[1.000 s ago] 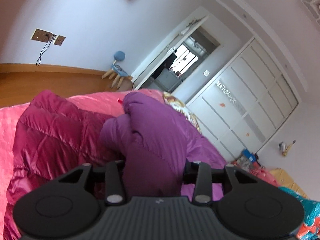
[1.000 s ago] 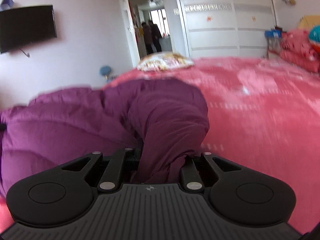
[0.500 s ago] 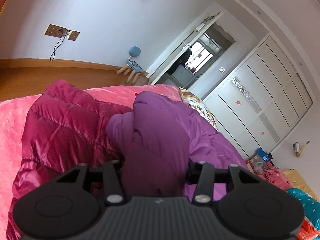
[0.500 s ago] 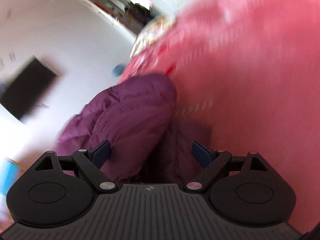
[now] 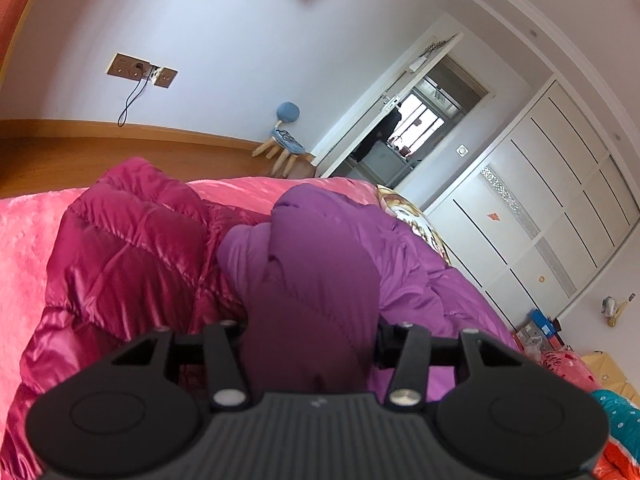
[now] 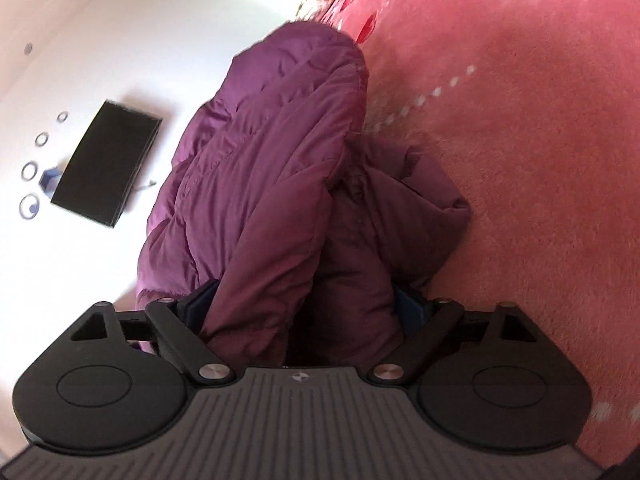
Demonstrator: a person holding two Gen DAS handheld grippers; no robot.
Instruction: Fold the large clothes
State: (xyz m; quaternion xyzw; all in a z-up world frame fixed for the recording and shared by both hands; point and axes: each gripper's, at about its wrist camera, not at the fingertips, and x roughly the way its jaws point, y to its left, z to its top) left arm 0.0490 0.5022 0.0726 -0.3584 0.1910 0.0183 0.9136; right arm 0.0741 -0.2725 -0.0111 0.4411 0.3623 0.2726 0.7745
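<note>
Right wrist view is showing the right gripper (image 6: 308,300) closing around a bunch of the purple jacket (image 6: 276,152); its bulk is running far-left over the pink bedspread (image 6: 520,120); left gripper (image 5: 312,328) is clamping another fold.

Purple padded jacket (image 5: 320,264) bunched on pink bed (image 6: 520,120).
</note>
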